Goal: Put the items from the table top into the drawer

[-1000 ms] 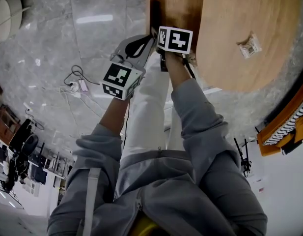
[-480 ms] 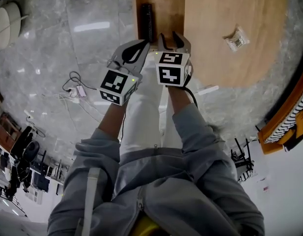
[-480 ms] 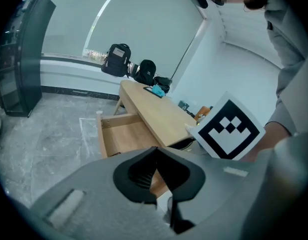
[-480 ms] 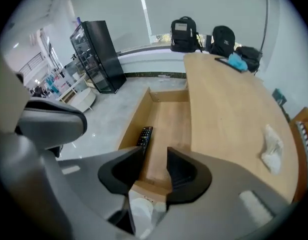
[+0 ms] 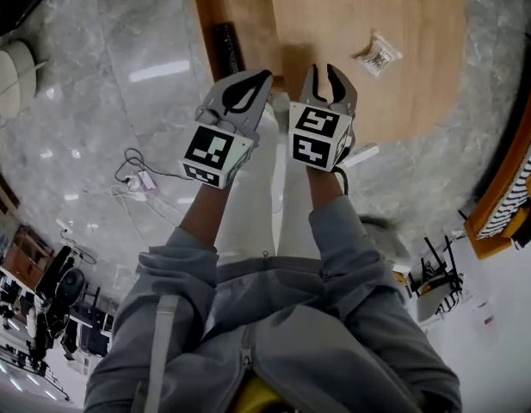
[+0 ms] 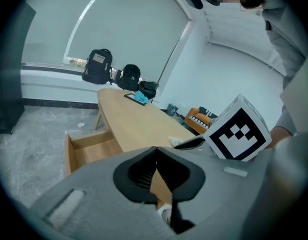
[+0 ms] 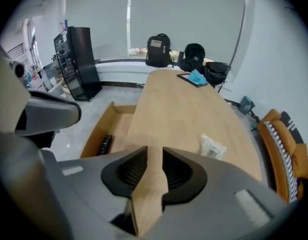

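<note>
A black bar-shaped item (image 5: 226, 46) lies in the open wooden drawer (image 5: 205, 11) at the table's left side; the right gripper view shows this black item (image 7: 104, 144) in the drawer (image 7: 105, 118) too. A clear packet (image 5: 377, 56) rests on the table top (image 5: 368, 7), also seen as the packet (image 7: 212, 147) right of my jaws. My right gripper (image 5: 325, 69) hovers over the table's near edge, its jaws closing with nothing between them. My left gripper (image 5: 263, 77) hangs beside it by the drawer, shut and empty.
Two black backpacks (image 7: 158, 50) stand on the sill beyond the table, and a tablet with a blue cloth (image 7: 193, 78) lies at its far end. A black cabinet (image 7: 79, 61) stands left. An orange sofa (image 7: 283, 149) is right. Cables (image 5: 136, 175) lie on the floor.
Both grippers have lifted up and back from the drawer toward the person. The right one came out of the drawer, leaving the black item there, and its jaws have narrowed.
</note>
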### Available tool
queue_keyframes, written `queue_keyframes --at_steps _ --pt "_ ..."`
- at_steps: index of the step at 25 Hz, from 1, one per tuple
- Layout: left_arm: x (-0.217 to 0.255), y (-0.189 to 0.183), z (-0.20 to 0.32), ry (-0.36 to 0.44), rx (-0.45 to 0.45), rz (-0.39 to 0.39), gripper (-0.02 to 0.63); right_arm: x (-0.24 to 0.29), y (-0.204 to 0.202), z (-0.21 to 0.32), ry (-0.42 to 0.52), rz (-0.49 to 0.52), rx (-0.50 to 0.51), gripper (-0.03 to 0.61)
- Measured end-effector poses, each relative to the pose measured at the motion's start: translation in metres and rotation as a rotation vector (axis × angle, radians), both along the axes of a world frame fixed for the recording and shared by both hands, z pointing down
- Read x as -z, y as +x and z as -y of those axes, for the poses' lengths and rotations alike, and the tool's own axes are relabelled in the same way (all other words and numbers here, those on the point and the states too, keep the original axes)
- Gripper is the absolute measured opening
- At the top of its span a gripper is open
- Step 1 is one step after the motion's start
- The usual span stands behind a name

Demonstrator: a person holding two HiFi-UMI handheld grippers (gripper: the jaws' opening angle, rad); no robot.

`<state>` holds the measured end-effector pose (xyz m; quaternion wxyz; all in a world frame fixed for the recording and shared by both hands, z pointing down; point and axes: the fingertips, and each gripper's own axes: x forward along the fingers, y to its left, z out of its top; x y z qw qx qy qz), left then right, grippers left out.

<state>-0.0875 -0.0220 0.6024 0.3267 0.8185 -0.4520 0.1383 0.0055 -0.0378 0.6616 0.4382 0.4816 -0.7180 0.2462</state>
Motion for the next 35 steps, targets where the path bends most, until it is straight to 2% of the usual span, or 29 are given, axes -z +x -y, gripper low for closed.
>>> queue_keyframes --at_steps 7,13,19,27,35 --pt "0.007 0.069 0.033 0.022 -0.113 -0.017 0.005 0.015 0.084 0.03 0.046 -0.013 -0.185 0.12" --pt "0.003 0.113 0.053 0.006 -0.211 -0.032 0.005 0.013 0.123 0.039 0.042 0.012 -0.31 0.149" --pt "-0.001 0.14 0.072 -0.002 -0.265 -0.025 0.005 -0.001 0.135 0.046 -0.014 0.085 -0.384 0.206" --pt "-0.018 0.152 0.082 -0.039 -0.279 -0.015 0.005 -0.039 0.135 0.051 -0.16 0.193 -0.491 0.342" --pt "-0.025 0.143 0.083 -0.067 -0.262 -0.008 0.005 -0.064 0.136 0.057 -0.243 0.176 -0.543 0.347"
